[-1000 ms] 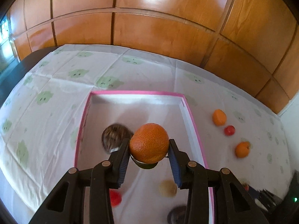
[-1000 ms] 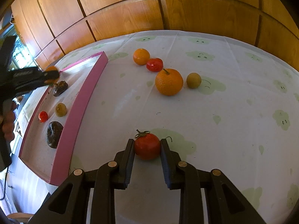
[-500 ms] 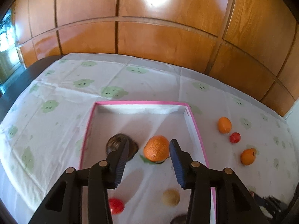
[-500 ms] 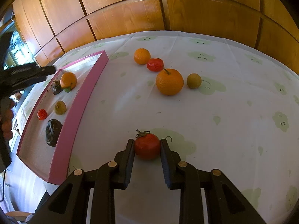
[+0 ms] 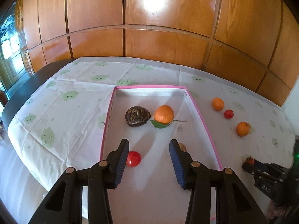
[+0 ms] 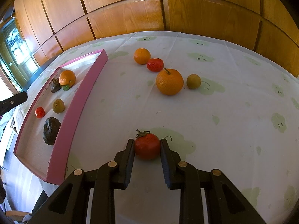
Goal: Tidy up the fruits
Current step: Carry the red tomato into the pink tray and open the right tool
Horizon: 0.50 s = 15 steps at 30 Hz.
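Fruits lie in two groups on a white tablecloth (image 6: 214,112) printed with pale green faces, some inside a shallow pink-edged tray (image 5: 202,120) and some loose on the cloth

Inside the tray, an orange with a green leaf (image 5: 163,114) sits touching or just beside a dark wrinkled fruit (image 5: 137,116) near the far end. Nearer the camera are a small red fruit (image 5: 133,158), a yellowish-brown fruit (image 6: 58,106) partly hidden behind a finger in the left wrist view, and a second dark wrinkled fruit (image 6: 51,130) seen from the right wrist

The left gripper (image 5: 149,158) hangs over the near part of the tray with its blue-padded jaws apart and nothing between them

The right gripper (image 6: 147,149) is clamped on a red tomato (image 6: 147,145) with a green stem, its pads pressed on both sides; the tomato rests on the cloth, well apart from the tray

Beyond it on the cloth are a large orange (image 6: 169,82), a small yellow-green fruit (image 6: 193,81) just beside it, a red fruit (image 6: 155,64) and a smaller orange (image 6: 142,56) touching each other

Glossy wooden panelling (image 5: 168,37) stands behind the table
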Each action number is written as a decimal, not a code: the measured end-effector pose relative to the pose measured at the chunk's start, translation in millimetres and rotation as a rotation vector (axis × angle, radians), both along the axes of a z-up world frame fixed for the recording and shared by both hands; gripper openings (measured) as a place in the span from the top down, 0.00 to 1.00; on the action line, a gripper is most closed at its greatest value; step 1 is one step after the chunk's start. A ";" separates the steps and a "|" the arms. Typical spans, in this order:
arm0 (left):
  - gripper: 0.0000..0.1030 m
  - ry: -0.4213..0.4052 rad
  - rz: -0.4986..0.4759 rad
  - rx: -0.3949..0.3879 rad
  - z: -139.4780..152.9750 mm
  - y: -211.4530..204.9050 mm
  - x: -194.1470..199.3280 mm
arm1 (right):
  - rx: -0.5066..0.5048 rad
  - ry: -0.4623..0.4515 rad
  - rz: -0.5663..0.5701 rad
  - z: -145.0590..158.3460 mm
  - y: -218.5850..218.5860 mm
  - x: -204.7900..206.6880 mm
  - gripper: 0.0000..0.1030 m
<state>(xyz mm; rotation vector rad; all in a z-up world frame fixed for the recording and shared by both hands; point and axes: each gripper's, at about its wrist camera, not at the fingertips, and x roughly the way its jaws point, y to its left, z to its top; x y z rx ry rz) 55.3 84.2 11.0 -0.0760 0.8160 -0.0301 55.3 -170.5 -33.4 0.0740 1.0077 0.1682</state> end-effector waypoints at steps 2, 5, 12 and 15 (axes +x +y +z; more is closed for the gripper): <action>0.55 -0.015 -0.002 0.003 3.4 -0.3 -7.4 | -0.006 -0.002 0.001 -0.2 0.6 -0.6 0.74; 0.54 -0.034 -0.009 0.003 7.6 -1.6 -17.1 | -0.019 -0.005 0.007 -0.4 1.8 -1.3 0.74; 0.54 -0.058 -0.029 0.000 14.7 -4.8 -32.1 | -0.037 0.002 0.008 0.1 3.5 -0.2 0.74; 0.54 -0.060 -0.031 -0.006 16.3 -4.4 -35.0 | -0.047 0.009 0.006 0.2 4.4 0.5 0.74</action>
